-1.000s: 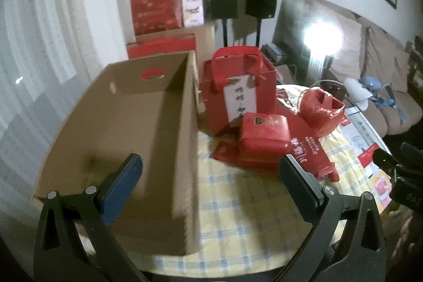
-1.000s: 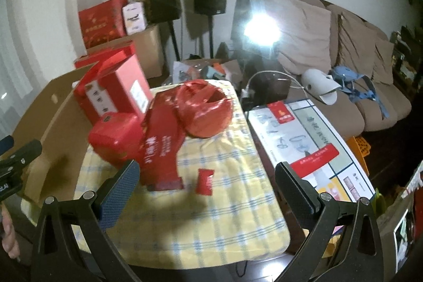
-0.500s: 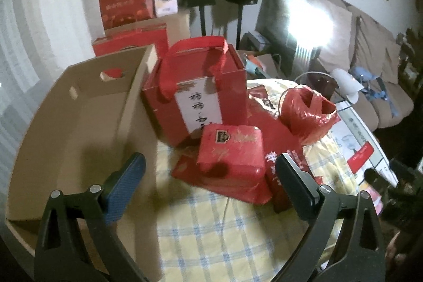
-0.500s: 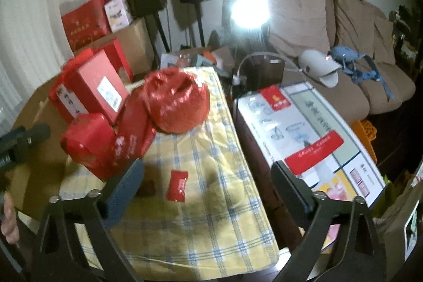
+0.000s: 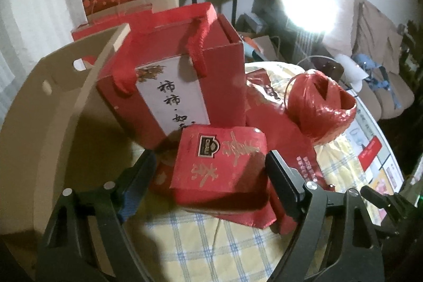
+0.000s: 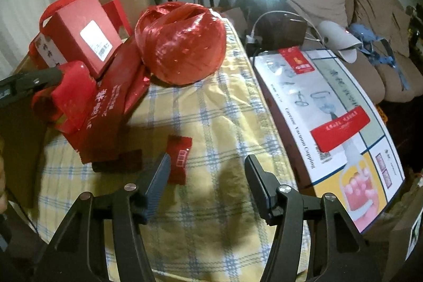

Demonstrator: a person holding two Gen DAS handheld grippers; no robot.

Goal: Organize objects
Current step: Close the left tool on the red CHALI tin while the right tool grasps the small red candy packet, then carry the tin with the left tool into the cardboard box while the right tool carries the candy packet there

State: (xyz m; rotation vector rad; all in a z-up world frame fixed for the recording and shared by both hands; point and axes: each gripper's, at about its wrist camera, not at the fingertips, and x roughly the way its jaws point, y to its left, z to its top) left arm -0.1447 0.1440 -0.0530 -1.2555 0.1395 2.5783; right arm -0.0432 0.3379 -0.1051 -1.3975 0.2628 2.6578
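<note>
A red tea packet [image 5: 219, 160] with gold writing lies on a flat red pouch, on the yellow checked cloth [image 5: 201, 242]. My left gripper [image 5: 208, 168] straddles the packet and its jaws are closing. The right pad is at the packet's edge and the left pad stands apart from it. A small red sachet [image 6: 179, 157] lies on the cloth in the right wrist view. My right gripper [image 6: 208, 168] hangs low over it, jaws closing, with the sachet just inside its left fingertip and mostly bare cloth between the pads.
An open cardboard box [image 5: 53, 110] stands on the left. A red gift bag [image 5: 171, 86] and a ball of red twine [image 6: 182, 44] sit behind the packet. A long red pack [image 6: 105, 118] lies left of the sachet, and a printed white box [image 6: 330, 110] borders the table's right edge.
My left gripper swung right from over the cardboard box down to the tea packet and narrowed. My right gripper sank toward the sachet and narrowed too.
</note>
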